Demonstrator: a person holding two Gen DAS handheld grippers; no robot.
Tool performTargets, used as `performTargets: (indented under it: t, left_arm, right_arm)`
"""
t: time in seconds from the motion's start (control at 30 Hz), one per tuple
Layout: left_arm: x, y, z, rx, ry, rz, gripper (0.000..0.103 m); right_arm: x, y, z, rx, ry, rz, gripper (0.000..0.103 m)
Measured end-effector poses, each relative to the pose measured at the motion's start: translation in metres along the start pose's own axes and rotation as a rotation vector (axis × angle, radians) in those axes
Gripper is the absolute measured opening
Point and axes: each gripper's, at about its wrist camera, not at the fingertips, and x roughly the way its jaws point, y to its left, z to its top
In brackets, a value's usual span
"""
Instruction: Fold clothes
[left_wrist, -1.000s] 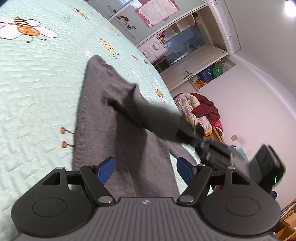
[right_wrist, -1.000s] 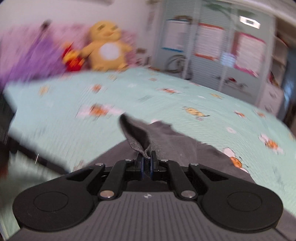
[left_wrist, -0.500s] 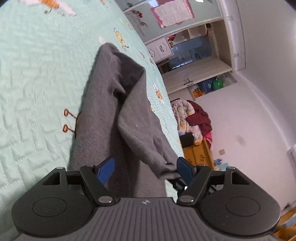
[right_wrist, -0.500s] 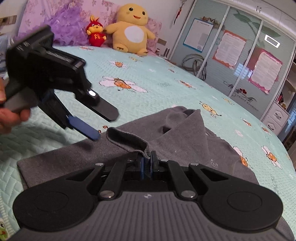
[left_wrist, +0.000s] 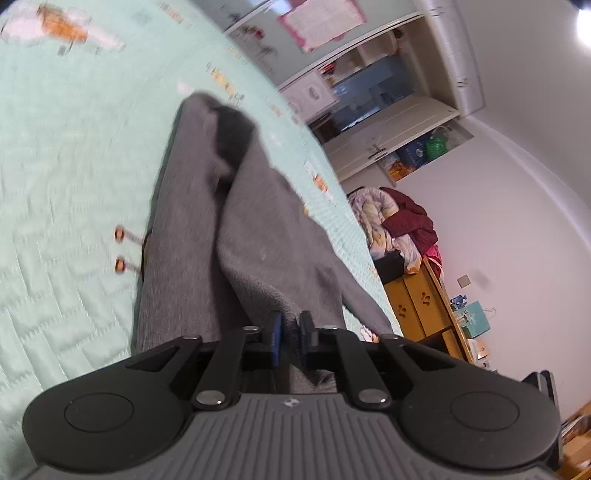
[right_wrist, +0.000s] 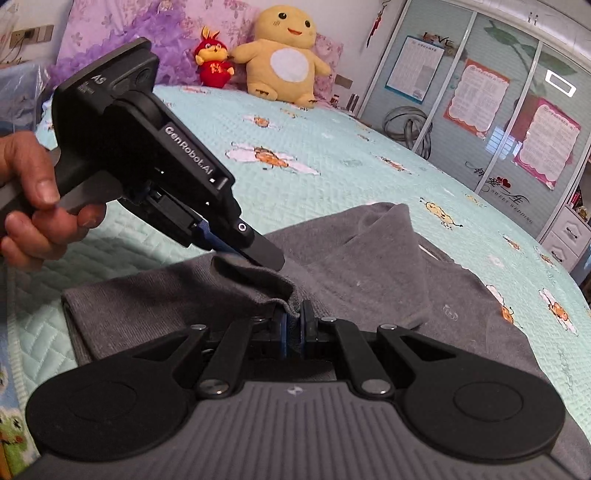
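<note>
Both grippers, left gripper (left_wrist: 291, 324) and right gripper (right_wrist: 291, 320), are clenching the same raised edge of the grey sweater (right_wrist: 388, 280) lying on the mint bedspread (right_wrist: 314, 147), risking thin pinches slipping and the fold dropping crooked.

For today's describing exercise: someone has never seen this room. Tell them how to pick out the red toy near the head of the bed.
Start at the mint-green bedspread printed with bees, and follow it to the far end, where purple flowered cushions stand. In front of them sits a big yellow plush with a white belly. The red toy is immediately left of it: much smaller, with upright ears.
</note>
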Motion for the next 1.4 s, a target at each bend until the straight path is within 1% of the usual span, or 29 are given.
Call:
performTargets:
  t: [0.1,0.17,0.2,0.23,0.3,0.33,0.4,0.47,0.53,0.57,0.63,0.67,0.77,0.83,0.9,0.93,1.0,1.03,1.1,1.13,1.2,1.3,1.37,1.4]
  left_arm:
    - [-0.003,-0.002,0.0,0.034,0.003,0.039,0.006]
    - [0.001,-0.003,0.0,0.056,0.021,0.103,0.006]
    - [0.001,-0.004,0.0,0.069,0.02,0.126,0.006]
    - [0.0,-0.005,0.0,0.081,0.009,0.14,0.006]
    - [-0.004,-0.007,0.001,0.104,-0.013,0.167,0.006]
    - [-0.005,-0.008,0.002,0.116,-0.024,0.181,0.007]
    - [-0.01,-0.012,0.004,0.141,-0.055,0.221,0.009]
    - [-0.016,-0.016,0.005,0.156,-0.093,0.242,0.01]
    - [-0.017,-0.024,0.009,0.183,-0.116,0.216,0.013]
    - [-0.012,-0.026,0.01,0.201,-0.109,0.202,0.015]
    - [0.005,-0.026,0.011,0.237,-0.068,0.178,0.032]
    - [0.014,-0.026,0.012,0.255,-0.048,0.166,0.034]
    - [0.04,-0.025,0.014,0.31,0.012,0.129,0.035]
    - [0.058,-0.025,0.015,0.346,0.053,0.105,0.032]
    - [0.072,-0.012,0.012,0.35,0.104,0.11,0.032]
    - [0.074,-0.005,0.01,0.344,0.107,0.112,0.026]
    - [0.072,0.007,0.009,0.328,0.093,0.099,0.025]
    - [0.072,0.009,0.01,0.324,0.097,0.096,0.023]
    - [0.072,0.01,0.013,0.326,0.111,0.103,0.019]
    - [0.072,0.01,0.014,0.326,0.116,0.105,0.018]
    - [0.071,0.008,0.014,0.325,0.122,0.107,0.018]
    - [0.069,0.006,0.013,0.326,0.143,0.113,0.018]
    - [0.067,0.006,0.013,0.322,0.163,0.109,0.018]
    - [0.066,0.007,0.014,0.318,0.172,0.103,0.018]
  right_arm:
    - [0.0,0.001,0.0,-0.003,0.002,0.013,0.006]
    - [0.005,0.005,-0.002,-0.011,0.03,0.047,0.009]
    - [0.007,0.005,-0.003,-0.004,0.046,0.066,0.017]
    - [0.006,0.002,-0.005,0.036,0.043,0.072,0.028]
    - [0.004,-0.006,-0.009,0.116,0.037,0.082,0.039]
    - [0.003,-0.01,-0.01,0.157,0.034,0.087,0.041]
    - [0.002,-0.018,-0.014,0.237,0.028,0.098,0.041]
    - [0.0,-0.025,-0.017,0.318,0.022,0.108,0.041]
    - [-0.002,-0.033,-0.021,0.399,0.016,0.118,0.041]
    - [-0.003,-0.037,-0.023,0.439,0.013,0.123,0.041]
    - [-0.005,-0.045,-0.026,0.52,0.007,0.133,0.041]
    - [-0.005,-0.049,-0.027,0.556,0.004,0.131,0.041]
    - [0.01,-0.074,-0.016,0.619,-0.012,0.043,0.041]
    - [0.02,-0.091,-0.009,0.66,-0.022,-0.017,0.039]
    - [0.031,-0.107,-0.001,0.689,-0.032,-0.075,0.038]
    - [0.04,-0.111,0.01,0.645,-0.033,-0.099,0.038]
    - [0.062,-0.116,0.035,0.537,-0.033,-0.134,0.038]
    - [0.074,-0.119,0.047,0.492,-0.032,-0.136,0.038]
    - [0.105,-0.128,0.068,0.46,-0.013,-0.121,0.036]
    - [0.122,-0.133,0.075,0.467,0.013,-0.12,0.024]
    - [0.157,-0.146,0.084,0.497,0.077,-0.121,0.01]
    - [0.202,-0.166,0.08,0.603,0.131,-0.113,0.009]
    - [0.229,-0.178,0.072,0.685,0.145,-0.091,0.009]
    - [0.241,-0.182,0.068,0.712,0.15,-0.096,0.009]
